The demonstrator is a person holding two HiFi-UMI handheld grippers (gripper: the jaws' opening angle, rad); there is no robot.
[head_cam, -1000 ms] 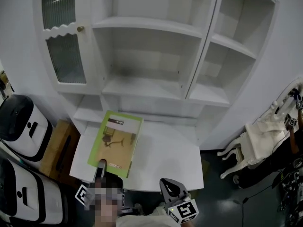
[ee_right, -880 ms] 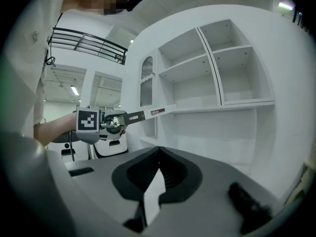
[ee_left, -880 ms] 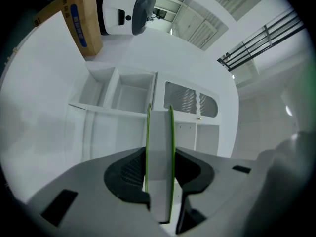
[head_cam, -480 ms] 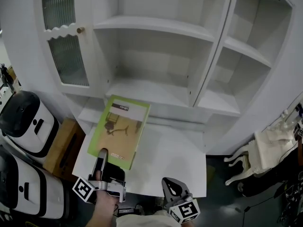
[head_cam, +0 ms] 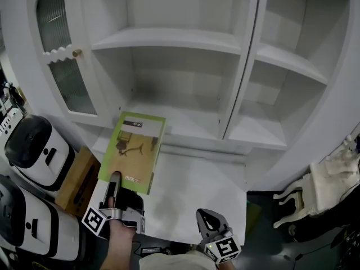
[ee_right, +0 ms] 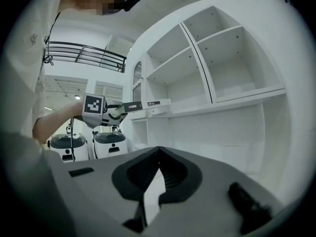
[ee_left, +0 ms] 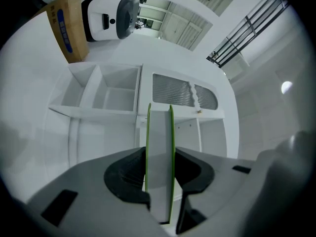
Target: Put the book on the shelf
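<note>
A green book [head_cam: 132, 149] with a picture on its cover hangs flat above the white desk top [head_cam: 197, 187]. My left gripper [head_cam: 115, 179] is shut on its near edge. The book's far edge reaches the front of the white cabinet's lowest open shelf [head_cam: 174, 120]. In the left gripper view the book [ee_left: 159, 142] stands edge-on between the jaws, which press on both covers. My right gripper [head_cam: 207, 219] sits low at the desk's near edge, shut, with nothing in it [ee_right: 158, 154]. From the right gripper view the book [ee_right: 148, 104] shows at the left, held level before the shelves.
The cabinet has a ribbed-glass door [head_cam: 62, 66] at the left and open compartments [head_cam: 281, 89] at the right. Two white-and-black machines [head_cam: 34, 145] and a cardboard box [head_cam: 76, 179] stand left of the desk. A white chair [head_cam: 329, 184] is at the right.
My left gripper has carried the book up and forward towards the cabinet, and its far edge now overlaps the lowest shelf's front. The right gripper has shifted slightly along the desk's near edge.
</note>
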